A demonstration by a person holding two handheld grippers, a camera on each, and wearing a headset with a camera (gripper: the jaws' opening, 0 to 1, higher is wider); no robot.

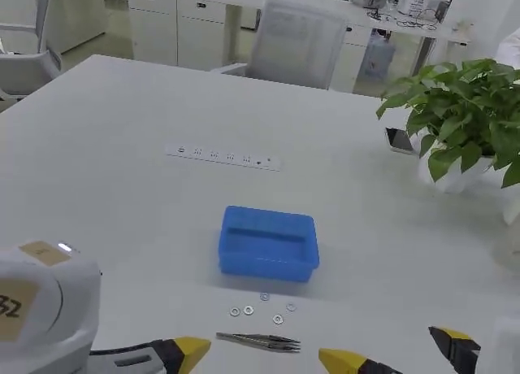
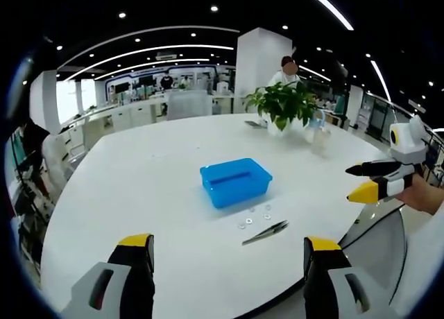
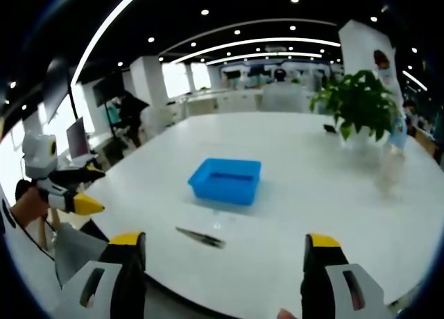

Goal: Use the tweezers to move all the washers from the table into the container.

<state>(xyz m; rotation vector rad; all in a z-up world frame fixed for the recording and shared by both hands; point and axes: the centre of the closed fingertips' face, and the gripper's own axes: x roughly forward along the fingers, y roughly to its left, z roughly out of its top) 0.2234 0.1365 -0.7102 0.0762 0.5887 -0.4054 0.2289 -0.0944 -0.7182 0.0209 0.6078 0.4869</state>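
Your left tool (image 2: 227, 244) is released, its two yellow-tipped jaws wide apart with nothing between them, at the near edge of the white counter (image 1: 122, 130). Your right tool (image 3: 223, 240) is likewise released and carries nothing; in the head view its jaws enter from the lower right.

The slim metal tweezers (image 1: 258, 341) lie flat on the counter between the two tools, touched by neither. Just beyond them sit the small metal washers (image 1: 249, 310), five loose rings spread in a short cluster on the bare surface. Just beyond the washers stands the blue rectangular plastic container (image 1: 268, 242), open side up; whether anything lies in it cannot be told.

Farther across the counter a white power strip (image 1: 222, 156) lies flat. At the far right a green potted plant (image 1: 463, 114) stands in a white pot, with a dark phone (image 1: 400, 140) lying just to its left.
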